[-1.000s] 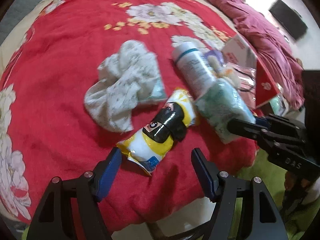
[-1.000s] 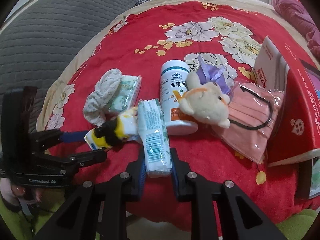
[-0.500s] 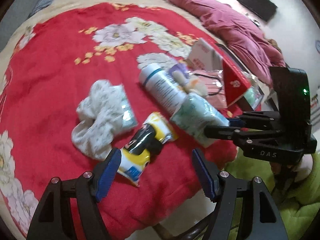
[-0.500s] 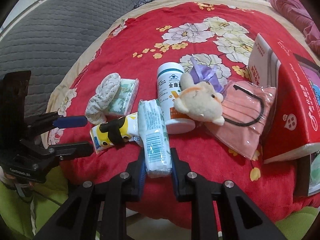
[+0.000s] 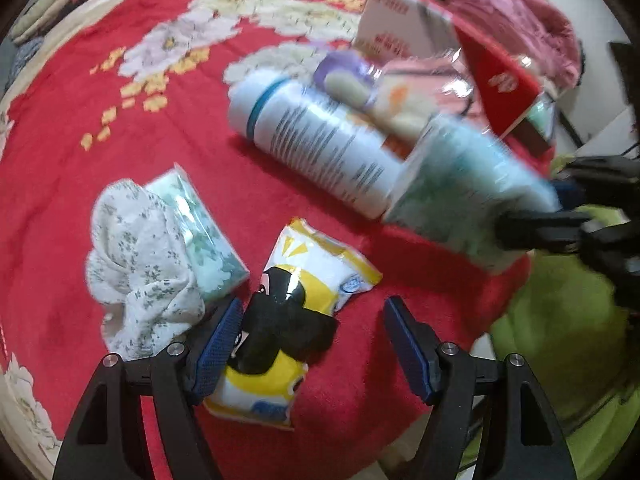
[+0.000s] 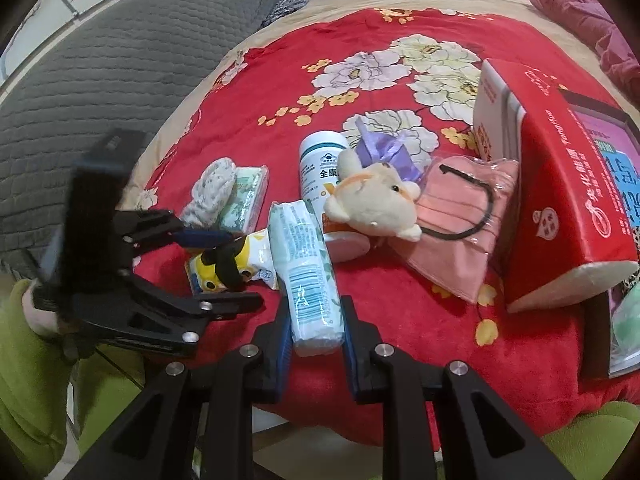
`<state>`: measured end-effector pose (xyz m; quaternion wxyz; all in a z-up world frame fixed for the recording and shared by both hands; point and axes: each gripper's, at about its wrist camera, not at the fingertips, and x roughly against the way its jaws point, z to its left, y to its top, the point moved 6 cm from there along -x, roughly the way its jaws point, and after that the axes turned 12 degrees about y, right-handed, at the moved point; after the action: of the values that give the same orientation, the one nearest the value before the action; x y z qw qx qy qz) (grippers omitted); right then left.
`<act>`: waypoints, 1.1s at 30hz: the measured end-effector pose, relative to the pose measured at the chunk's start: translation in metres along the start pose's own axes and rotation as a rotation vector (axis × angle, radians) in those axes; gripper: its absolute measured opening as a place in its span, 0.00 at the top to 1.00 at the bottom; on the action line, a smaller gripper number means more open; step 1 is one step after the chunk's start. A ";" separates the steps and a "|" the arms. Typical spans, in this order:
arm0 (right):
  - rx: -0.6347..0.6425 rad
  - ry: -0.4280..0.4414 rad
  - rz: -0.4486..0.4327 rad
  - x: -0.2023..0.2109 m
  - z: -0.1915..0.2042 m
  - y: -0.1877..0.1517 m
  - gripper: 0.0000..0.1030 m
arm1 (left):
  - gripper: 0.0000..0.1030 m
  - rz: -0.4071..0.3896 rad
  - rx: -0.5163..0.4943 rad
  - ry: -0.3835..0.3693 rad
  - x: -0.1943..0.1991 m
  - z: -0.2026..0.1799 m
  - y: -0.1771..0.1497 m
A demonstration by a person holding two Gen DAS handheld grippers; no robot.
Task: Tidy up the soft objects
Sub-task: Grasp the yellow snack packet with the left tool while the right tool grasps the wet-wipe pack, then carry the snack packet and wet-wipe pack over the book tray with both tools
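The right hand-held gripper (image 6: 316, 330) is clenched on a pale green tissue pack (image 6: 304, 268), its two blue-padded fingers pressing the near end of the pack from both sides while the far end points toward 12 o'clock over the red floral blanket (image 6: 360, 28). At about 9 o'clock from it, the left hand-held gripper (image 5: 312, 344) stands released, jaws wide apart, straddling the near end of a yellow cartoon tissue pack (image 5: 288, 320); its left finger (image 5: 218, 344) lies against the pack's edge and the right finger is well clear. Just beside that pack, toward 10 o'clock in the left wrist view, a crumpled floral white cloth (image 5: 140, 264) rests against a green-printed tissue pack (image 5: 200, 232). Farther on, a white bottle (image 6: 320, 168) lies on its side, touching a cream plush toy (image 6: 376, 204) at its 3 o'clock. Beyond the toy sits a purple bag (image 6: 384, 148); at 3 o'clock, a bagged pink mask (image 6: 464, 216) leans toward a red box (image 6: 560, 184).
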<state>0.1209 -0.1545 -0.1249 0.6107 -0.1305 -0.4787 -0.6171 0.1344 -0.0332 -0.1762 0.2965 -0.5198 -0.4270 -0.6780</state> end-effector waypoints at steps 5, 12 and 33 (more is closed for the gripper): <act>-0.012 0.013 -0.001 0.000 -0.003 0.000 0.78 | 0.43 0.002 0.035 0.067 -0.013 0.000 0.002; -0.006 0.035 -0.017 0.002 -0.002 0.002 0.78 | 0.55 -0.024 0.141 0.073 0.003 0.014 0.000; 0.015 -0.073 -0.284 0.112 -0.012 0.036 0.79 | 0.56 -0.221 0.314 -0.011 0.110 -0.027 0.047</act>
<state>0.1325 -0.2267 -0.0321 0.5005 -0.0794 -0.5188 -0.6885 0.1309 -0.0746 -0.0608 0.2951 -0.4207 -0.5836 -0.6287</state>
